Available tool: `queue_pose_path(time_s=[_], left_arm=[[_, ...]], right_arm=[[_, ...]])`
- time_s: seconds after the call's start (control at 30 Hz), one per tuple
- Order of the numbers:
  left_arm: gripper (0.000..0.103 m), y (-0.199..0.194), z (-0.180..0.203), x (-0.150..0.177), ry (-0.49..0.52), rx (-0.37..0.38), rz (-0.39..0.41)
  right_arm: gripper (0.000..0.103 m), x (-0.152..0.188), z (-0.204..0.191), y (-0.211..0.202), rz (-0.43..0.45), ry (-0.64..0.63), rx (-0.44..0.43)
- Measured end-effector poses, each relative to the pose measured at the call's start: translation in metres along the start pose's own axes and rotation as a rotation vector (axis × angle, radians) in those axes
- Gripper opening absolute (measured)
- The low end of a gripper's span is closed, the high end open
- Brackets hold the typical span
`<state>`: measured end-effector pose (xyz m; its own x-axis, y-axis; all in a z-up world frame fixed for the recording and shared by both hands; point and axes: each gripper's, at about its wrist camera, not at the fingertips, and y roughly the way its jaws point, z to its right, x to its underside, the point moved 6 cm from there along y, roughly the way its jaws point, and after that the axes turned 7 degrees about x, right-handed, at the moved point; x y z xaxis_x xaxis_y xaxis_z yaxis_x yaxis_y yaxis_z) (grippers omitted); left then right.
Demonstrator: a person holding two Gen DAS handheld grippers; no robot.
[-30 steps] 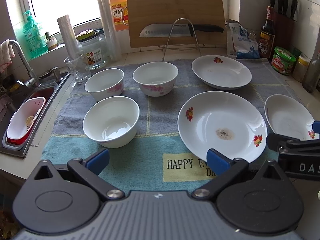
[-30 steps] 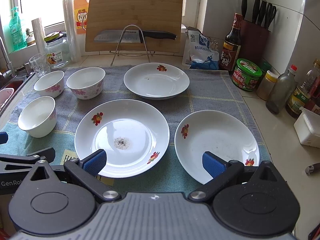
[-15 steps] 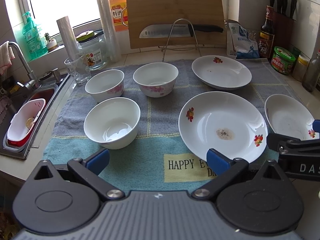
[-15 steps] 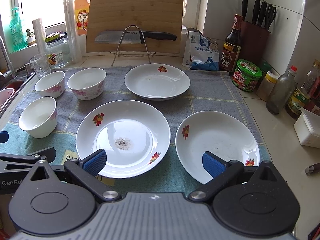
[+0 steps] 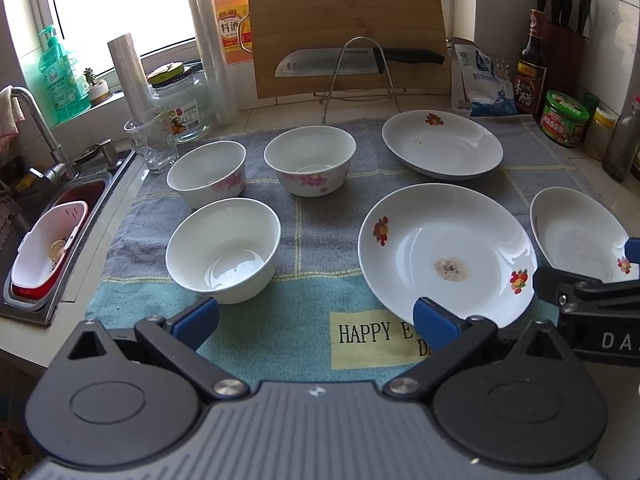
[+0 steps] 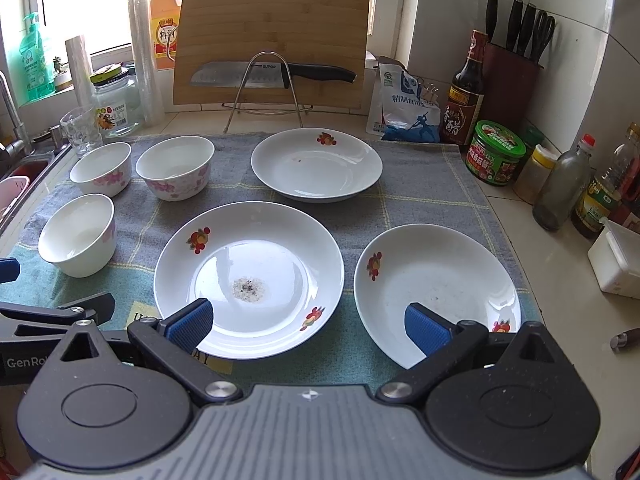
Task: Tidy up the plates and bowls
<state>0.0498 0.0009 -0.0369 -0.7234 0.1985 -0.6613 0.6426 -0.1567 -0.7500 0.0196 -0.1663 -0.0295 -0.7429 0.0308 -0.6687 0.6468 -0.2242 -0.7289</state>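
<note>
Three white bowls stand on the left of a towel: a near plain one [image 5: 223, 249] [image 6: 78, 233], a far-left one [image 5: 206, 172] [image 6: 101, 167] and a floral one [image 5: 310, 159] [image 6: 175, 166]. Three white plates with red flowers lie to the right: a large middle plate [image 5: 446, 254] [image 6: 249, 272] with a stain, a far plate [image 5: 442, 144] [image 6: 316, 163], and a near-right plate [image 5: 580, 232] [image 6: 436, 286]. My left gripper [image 5: 314, 322] is open and empty above the towel's front. My right gripper [image 6: 308, 326] is open and empty above the near plate rims.
A sink [image 5: 36, 240] with a red-and-white basket lies left. A cutting board with a knife on a wire rack [image 6: 272, 48] stands behind. A glass [image 5: 152, 144], a jar and bottles line the back left. A green-lidded jar [image 6: 498, 152], bottles and a knife block stand right.
Both grippers have risen or edged back very slightly; the dishes have not moved.
</note>
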Motion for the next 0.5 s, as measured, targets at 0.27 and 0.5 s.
queue_pose_path(time_s=[0.27,0.5], left_arm=[[0.102,0.002,-0.006,-0.008,0.012,0.050,0.027],[0.102,0.006,-0.014,-0.018,0.023,0.099,0.078]], right_arm=[[0.103,-0.001,-0.001,0.000,0.016,0.010,0.013],[0.103,-0.001,-0.002,-0.002,0.063,0.025,0.030]])
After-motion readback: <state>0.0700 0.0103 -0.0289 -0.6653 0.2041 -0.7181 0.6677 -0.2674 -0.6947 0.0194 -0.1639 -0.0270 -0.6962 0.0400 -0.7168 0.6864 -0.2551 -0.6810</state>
